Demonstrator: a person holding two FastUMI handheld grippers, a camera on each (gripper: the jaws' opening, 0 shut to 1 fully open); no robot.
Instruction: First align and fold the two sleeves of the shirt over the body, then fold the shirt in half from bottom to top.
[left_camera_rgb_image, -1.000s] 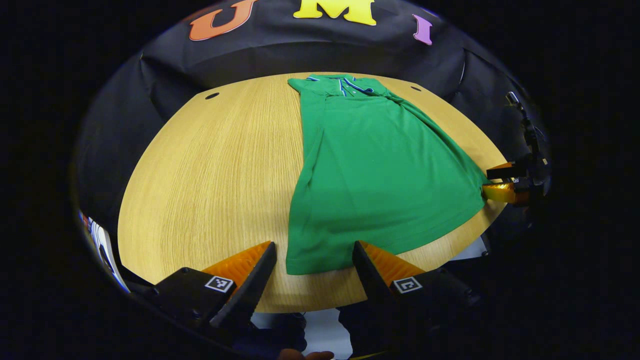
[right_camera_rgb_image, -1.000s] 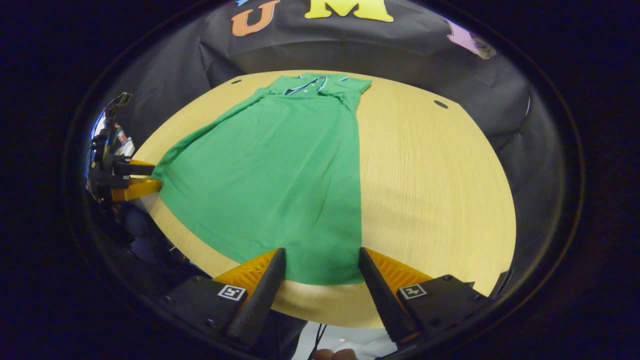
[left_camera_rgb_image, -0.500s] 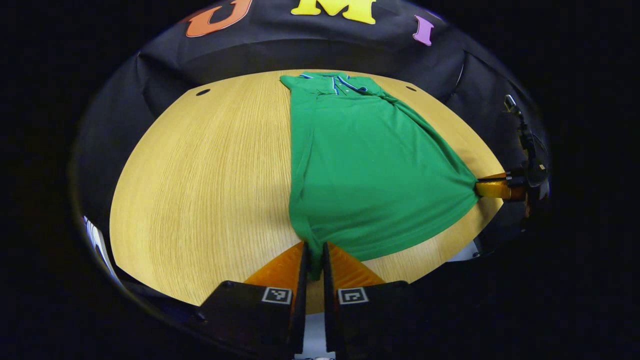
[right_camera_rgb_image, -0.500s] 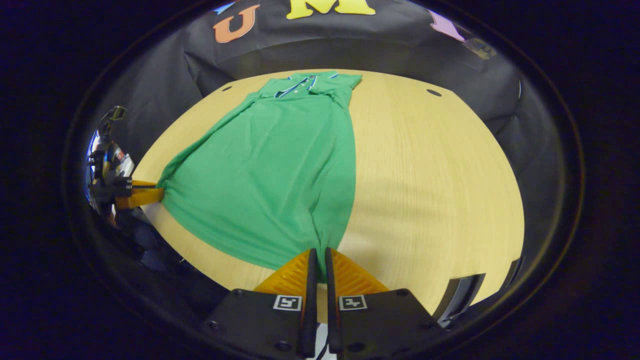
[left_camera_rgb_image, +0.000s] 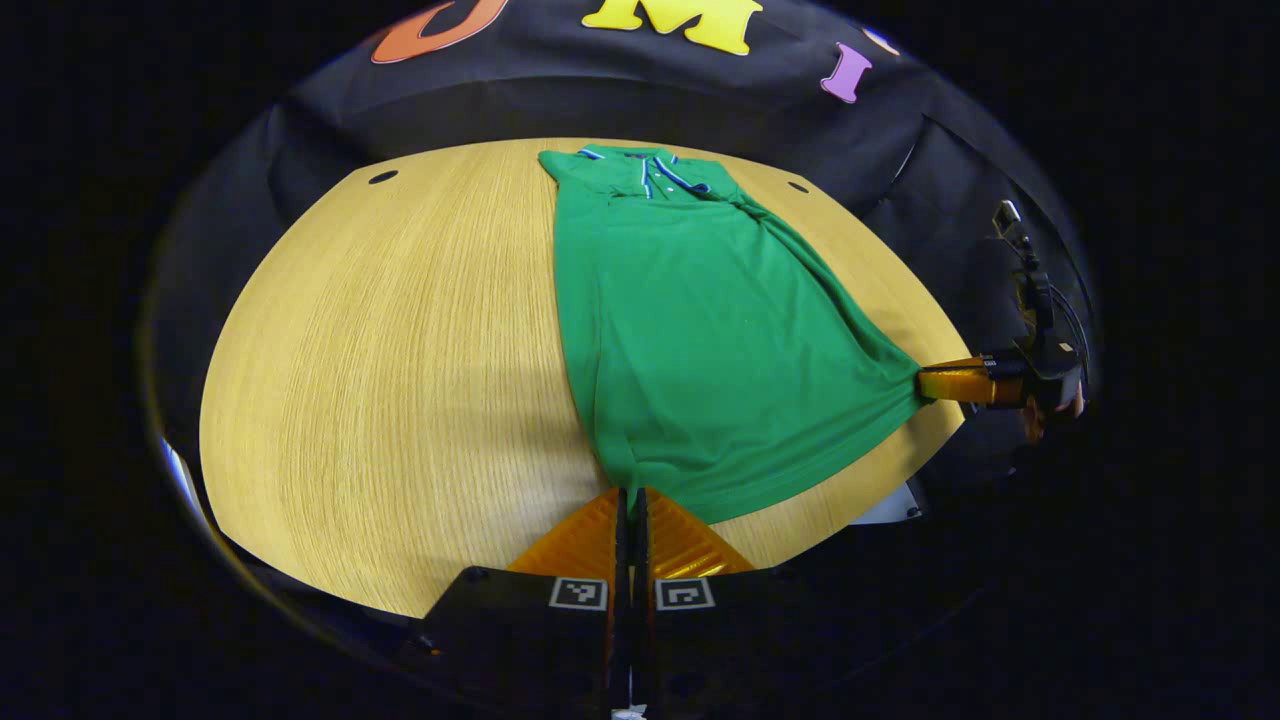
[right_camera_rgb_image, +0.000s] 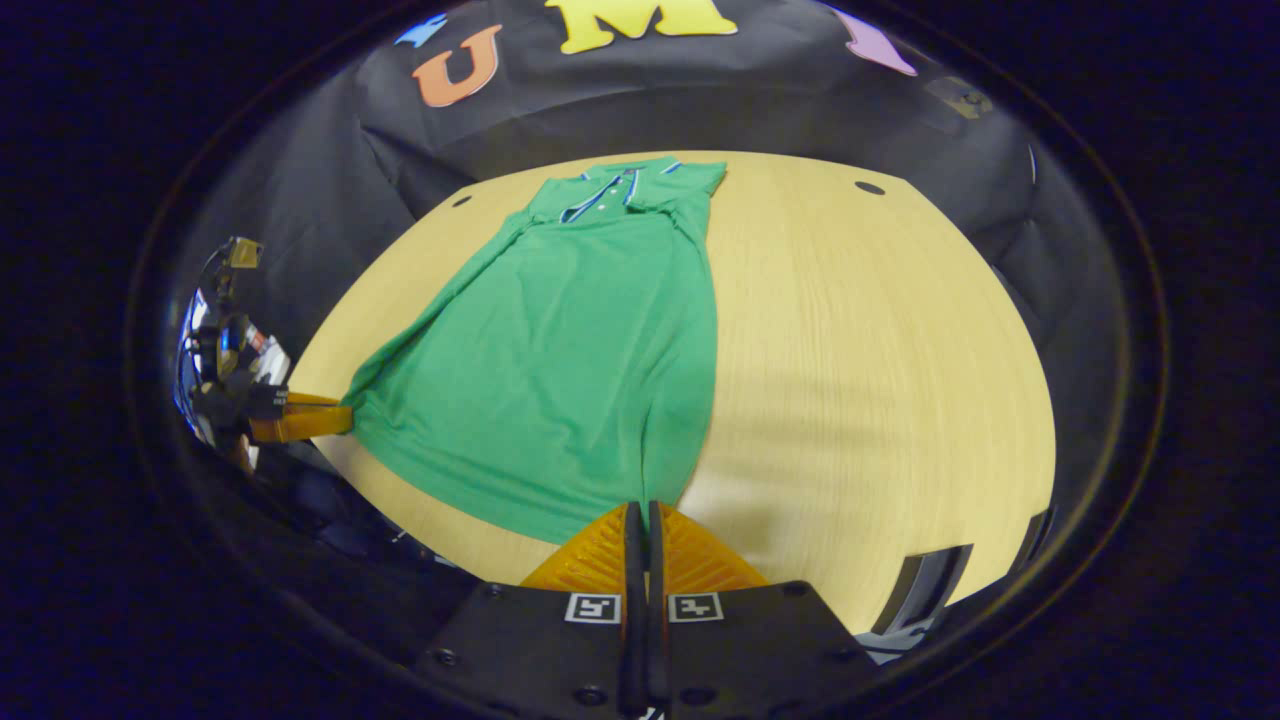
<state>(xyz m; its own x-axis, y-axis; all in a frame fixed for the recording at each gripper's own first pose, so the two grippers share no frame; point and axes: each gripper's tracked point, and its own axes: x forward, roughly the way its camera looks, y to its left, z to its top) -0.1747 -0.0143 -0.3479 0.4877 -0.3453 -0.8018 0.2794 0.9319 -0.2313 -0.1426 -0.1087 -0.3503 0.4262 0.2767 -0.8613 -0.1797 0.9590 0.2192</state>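
A green polo shirt (left_camera_rgb_image: 700, 330) lies flat along the wooden table (left_camera_rgb_image: 400, 350), its collar (left_camera_rgb_image: 640, 170) at the far end and its hem at the near edge. My left gripper (left_camera_rgb_image: 630, 495) is shut on the hem's left corner, which bunches between its fingers. In the same view my right gripper (left_camera_rgb_image: 925, 383) pinches the hem's other corner. From the right gripper view the shirt (right_camera_rgb_image: 580, 350) runs away from my right gripper (right_camera_rgb_image: 640, 508), which is shut on its corner. My left gripper (right_camera_rgb_image: 345, 420) holds the far corner, and the hem is stretched between the two.
The tabletop (right_camera_rgb_image: 880, 380) has small dark holes near its far edge (left_camera_rgb_image: 382, 177) (left_camera_rgb_image: 797, 187) (right_camera_rgb_image: 869, 187). Wide bare wood lies on either side of the shirt. Black cloth walls the booth behind the table. Both grippers sit at the table's near rim.
Both grippers were open around the hem corners a second ago and have shut on them. The corners are now gathered and drawn up, pulling the hem taut.
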